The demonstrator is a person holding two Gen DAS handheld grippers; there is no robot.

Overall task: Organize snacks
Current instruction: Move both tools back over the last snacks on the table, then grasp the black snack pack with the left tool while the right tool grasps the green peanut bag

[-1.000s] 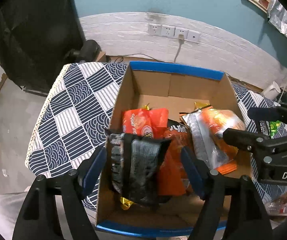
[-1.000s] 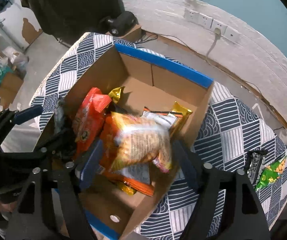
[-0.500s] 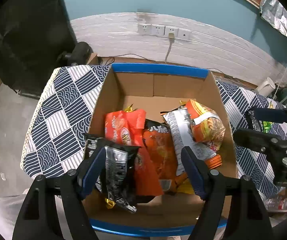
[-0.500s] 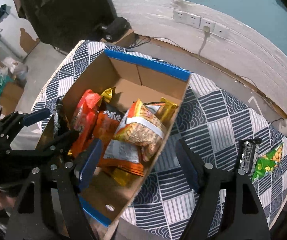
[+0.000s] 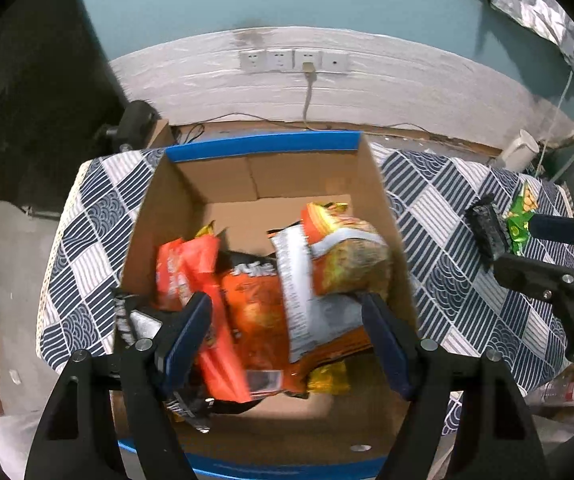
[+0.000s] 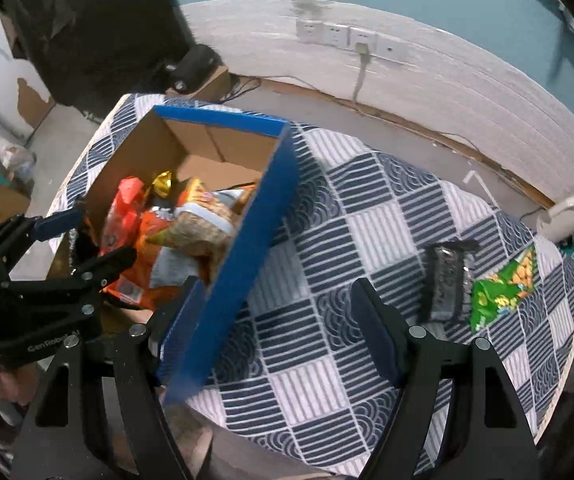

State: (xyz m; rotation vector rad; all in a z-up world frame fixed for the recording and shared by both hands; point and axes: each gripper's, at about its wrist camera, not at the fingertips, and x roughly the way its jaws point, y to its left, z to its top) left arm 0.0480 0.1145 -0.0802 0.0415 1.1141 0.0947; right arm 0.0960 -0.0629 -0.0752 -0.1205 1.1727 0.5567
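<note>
Snacks fill the cardboard box [image 5: 175,216] with blue edges, which stands on the surface [image 6: 367,216] covered in a navy-and-white patterned cloth. Seen from the left wrist, the left tongs [image 5: 287,336] hang released above the near half of the box, their blue-padded fingers [image 5: 189,332] spread wide with nothing between them. Directly under and between those fingers lie an orange packet [image 5: 255,304] and a red packet [image 5: 185,264], the latter toward the left finger. A puffy orange-and-yellow bag [image 5: 351,256] sits just ahead of the right finger, leaning on the box's right wall. A black-and-silver packet [image 5: 135,320] is partly hidden behind the left finger, at the box's near left corner.

The right tongs [image 6: 283,332] are also released and hold nothing. Their left finger sits at the box's blue right wall, whether touching cannot be told, and their right finger hovers over bare cloth. Ahead and to the right of these tongs, well apart from the box, a dark wrapped snack [image 6: 447,280] lies flat on the surface with a green bag [image 6: 503,288] just beside it on its far right; whether the two touch cannot be told.
</note>
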